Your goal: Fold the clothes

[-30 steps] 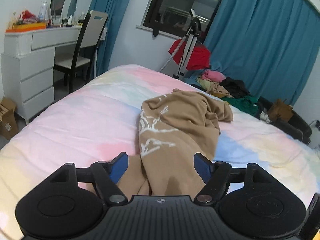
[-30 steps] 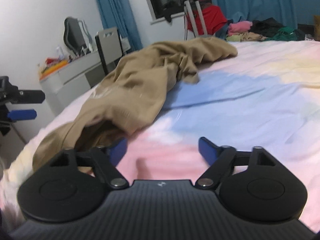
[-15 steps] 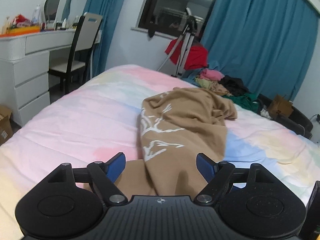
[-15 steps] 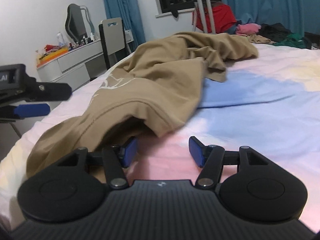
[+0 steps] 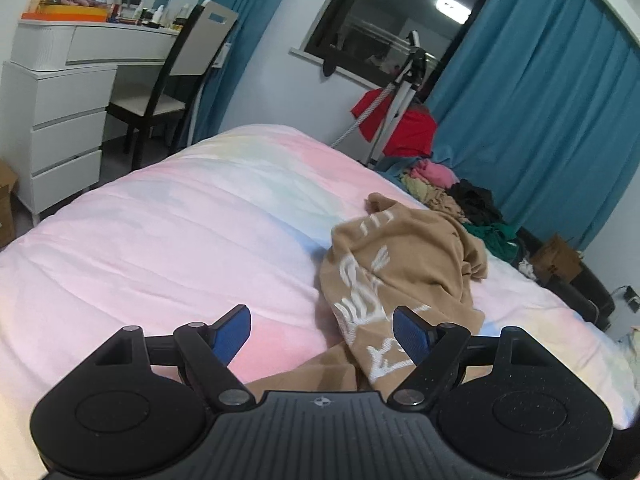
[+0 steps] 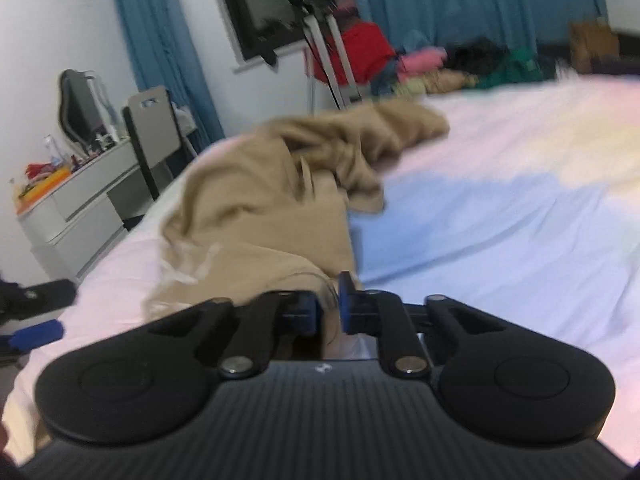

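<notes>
A crumpled tan shirt (image 5: 404,264) lies on a pastel bed (image 5: 192,236). The right gripper (image 6: 330,309) pinches the shirt's near edge, jaws nearly closed. The left gripper (image 5: 322,332) hovers above the fabric, jaws wide apart.

Bed (image 5: 192,240): wide, covered by a quilt in pastel patches of pink, blue, yellow and white, lightly creased. On it: one tan garment (image 5: 404,264) with white print, crumpled in a long heap toward the right side, its near end at the bed's front edge. Rest of quilt bare.
</notes>
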The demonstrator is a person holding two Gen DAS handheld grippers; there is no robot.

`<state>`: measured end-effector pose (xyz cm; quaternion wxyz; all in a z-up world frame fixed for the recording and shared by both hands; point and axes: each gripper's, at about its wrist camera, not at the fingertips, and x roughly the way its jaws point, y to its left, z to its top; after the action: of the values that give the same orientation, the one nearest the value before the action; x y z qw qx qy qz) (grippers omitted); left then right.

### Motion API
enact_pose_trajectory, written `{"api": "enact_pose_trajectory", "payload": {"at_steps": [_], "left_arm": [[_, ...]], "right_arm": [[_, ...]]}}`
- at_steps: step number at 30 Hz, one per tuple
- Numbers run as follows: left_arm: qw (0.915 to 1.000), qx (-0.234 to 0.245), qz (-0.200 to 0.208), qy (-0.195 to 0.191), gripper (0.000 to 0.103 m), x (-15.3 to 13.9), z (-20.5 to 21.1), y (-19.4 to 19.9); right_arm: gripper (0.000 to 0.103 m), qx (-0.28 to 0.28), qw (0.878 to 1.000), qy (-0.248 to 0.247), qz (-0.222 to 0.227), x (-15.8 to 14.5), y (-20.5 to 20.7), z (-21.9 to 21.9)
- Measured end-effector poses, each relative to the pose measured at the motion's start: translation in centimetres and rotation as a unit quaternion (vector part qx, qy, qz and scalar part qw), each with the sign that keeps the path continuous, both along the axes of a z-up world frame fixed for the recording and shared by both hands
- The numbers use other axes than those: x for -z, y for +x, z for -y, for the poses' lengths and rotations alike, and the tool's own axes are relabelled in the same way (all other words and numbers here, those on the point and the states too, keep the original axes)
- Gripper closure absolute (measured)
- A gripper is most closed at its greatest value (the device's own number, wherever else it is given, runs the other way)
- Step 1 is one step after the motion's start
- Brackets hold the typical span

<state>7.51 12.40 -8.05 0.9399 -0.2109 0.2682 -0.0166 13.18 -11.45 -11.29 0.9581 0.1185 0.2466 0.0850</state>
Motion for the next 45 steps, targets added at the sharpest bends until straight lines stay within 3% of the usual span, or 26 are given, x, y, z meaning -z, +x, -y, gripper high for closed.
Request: {"api": "enact_pose_trajectory", "payload": {"at_steps": [4,6,8,10,12,15,18,21,24,27,28,29,30,31,32,34,37,39,41,45], "left_arm": [[0.9990,0.038,0.021,-0.005,0.023,-0.5,1.1,-0.6],[0.9951,0.089,0.034,-0.024,0.025,-0.8,2.0,-1.2],[0.9841,0.160,0.051,-0.057,0.026,-1.2,2.9,-2.0],[0.9675,0.230,0.069,-0.078,0.026,-1.7,4.2,-3.6],[0.9529,0.284,0.087,-0.063,0.026,-2.1,5.8,-5.5],[0.9480,0.308,0.074,0.029,0.026,-0.8,8.7,-6.2],[0.9355,0.325,0.056,0.126,0.026,0.7,11.5,-6.7],[0.9135,0.339,0.037,0.222,0.026,2.2,14.4,-7.2],[0.8822,0.349,0.019,0.316,0.027,3.7,17.3,-7.7],[0.8518,0.316,-0.011,0.418,0.038,6.6,18.5,-7.0],[0.8453,0.311,-0.015,0.434,0.049,7.1,18.6,-6.8],[0.8447,0.306,-0.015,0.439,0.063,7.2,18.6,-6.6],[0.8514,0.301,-0.013,0.429,0.071,6.9,18.3,-6.4],[0.8651,0.295,-0.012,0.405,0.087,6.2,17.6,-6.1],[0.8797,0.290,-0.013,0.377,0.097,5.4,16.9,-5.8],[0.9146,0.265,0.006,0.305,0.098,3.0,14.7,-5.6],[0.9520,0.221,0.082,0.195,0.099,-1.1,10.9,-5.7],[0.9655,0.200,0.123,0.113,0.098,-2.7,8.3,-5.5],[0.9709,0.185,0.144,0.051,0.099,-3.3,6.4,-4.8],[0.9750,0.159,0.152,-0.035,0.099,-2.9,3.9,-2.8]], "right_arm": [[0.094,-0.031,0.997,-0.039,0.059,-4.6,-3.0,1.6],[0.094,-0.039,0.995,-0.053,0.081,-6.7,-4.5,2.3],[0.094,-0.042,0.993,-0.058,0.098,-8.7,-6.1,3.3],[0.094,-0.039,0.992,-0.054,0.108,-10.1,-7.5,4.6],[0.094,-0.028,0.993,-0.041,0.107,-10.4,-8.3,6.0],[0.094,-0.003,0.996,0.007,0.091,-8.8,-9.3,8.8],[0.094,0.025,0.996,0.060,0.060,-6.7,-9.6,11.3],[0.094,0.043,0.996,0.067,0.040,-5.8,-9.0,12.3],[0.094,0.053,0.994,0.097,0.026,-5.1,-8.5,13.3],[0.094,0.058,0.993,0.105,0.015,-4.3,-8.0,13.6],[0.094,0.059,0.993,0.106,0.010,-4.0,-7.9,13.8],[0.094,0.061,0.992,0.110,0.004,-3.6,-7.7,14.1],[0.094,0.063,0.992,0.114,-0.002,-3.3,-7.5,14.4],[0.094,0.065,0.991,0.118,-0.008,-3.0,-7.4,14.7],[0.094,0.068,0.990,0.119,-0.012,-2.8,-7.2,14.9],[0.093,0.074,0.989,0.129,-0.022,-2.2,-7.0,15.4],[0.093,0.082,0.981,0.170,-0.047,-0.6,-6.5,16.6],[0.090,0.075,0.979,0.181,-0.062,0.3,-6.1,16.5],[0.085,0.054,0.981,0.172,-0.076,0.7,-5.6,15.3],[0.080,0.022,0.992,0.082,-0.092,1.1,-4.7,11.6]]}}
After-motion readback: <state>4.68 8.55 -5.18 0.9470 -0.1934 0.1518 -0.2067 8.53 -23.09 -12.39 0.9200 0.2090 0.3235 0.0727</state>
